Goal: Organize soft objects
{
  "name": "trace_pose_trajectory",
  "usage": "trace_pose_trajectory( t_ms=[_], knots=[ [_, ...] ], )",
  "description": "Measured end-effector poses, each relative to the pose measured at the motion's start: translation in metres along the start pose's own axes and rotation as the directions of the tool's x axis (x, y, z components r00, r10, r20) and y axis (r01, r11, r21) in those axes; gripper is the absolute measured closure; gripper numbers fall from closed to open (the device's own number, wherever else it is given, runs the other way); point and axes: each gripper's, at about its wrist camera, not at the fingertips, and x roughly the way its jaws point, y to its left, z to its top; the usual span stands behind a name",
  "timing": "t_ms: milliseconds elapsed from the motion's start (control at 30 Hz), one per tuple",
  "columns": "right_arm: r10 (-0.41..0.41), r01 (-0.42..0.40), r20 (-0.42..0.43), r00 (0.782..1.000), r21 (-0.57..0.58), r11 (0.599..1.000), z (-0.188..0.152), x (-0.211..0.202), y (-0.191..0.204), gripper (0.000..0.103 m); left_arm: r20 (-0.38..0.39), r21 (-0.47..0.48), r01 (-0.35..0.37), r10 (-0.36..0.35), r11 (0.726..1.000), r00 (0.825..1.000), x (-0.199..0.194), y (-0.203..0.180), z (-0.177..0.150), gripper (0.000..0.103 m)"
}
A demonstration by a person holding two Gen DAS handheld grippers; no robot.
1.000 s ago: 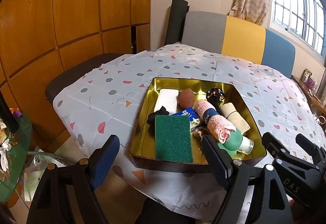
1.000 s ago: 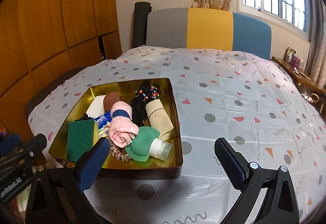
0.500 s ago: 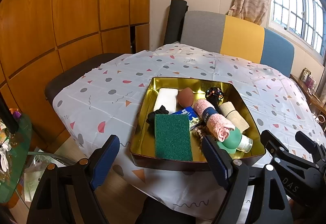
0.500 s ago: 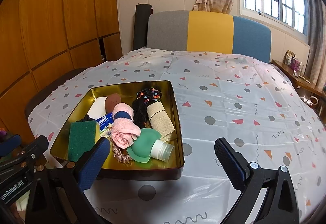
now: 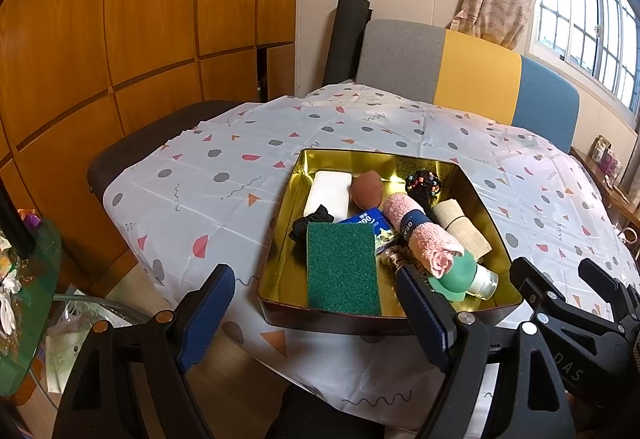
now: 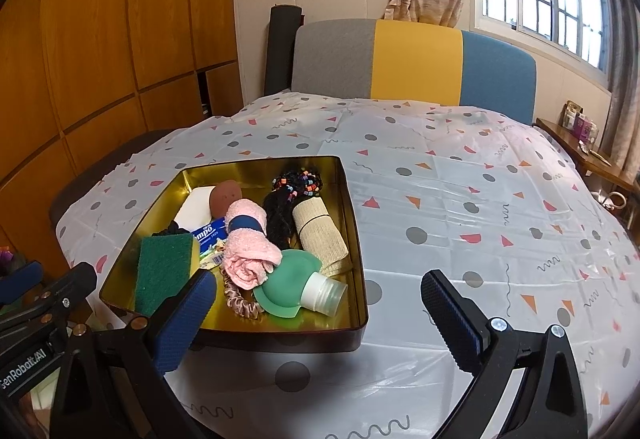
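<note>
change: both views sit a little nearer the tin [image 6: 356,239] than a second ago; contents unmoved.
left gripper [image 5: 316,303]: jaws apart, empty.
right gripper [image 6: 320,299]: jaws apart, empty.
meaning: soft things all lie in the tin.

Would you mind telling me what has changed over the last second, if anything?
Both tools, left and right, have drifted slightly, so the gold tin sits a little lower in the right view. Nothing was grasped or released. Both stay open, and the tin's contents lie as before.
</note>
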Motion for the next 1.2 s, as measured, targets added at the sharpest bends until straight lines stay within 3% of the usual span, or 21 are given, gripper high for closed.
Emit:
trace_pose_trajectory(
  t_ms=[1200],
  knots=[
    [0.010, -0.010, -0.002, 1.000, -0.022, 1.000, 0.0011, -0.0005, 0.0051, 0.000, -0.007, -0.011, 0.002, -0.003, 1.000, 1.000, 0.0002, 0.0058, 0.0019, 0.019]
  ],
)
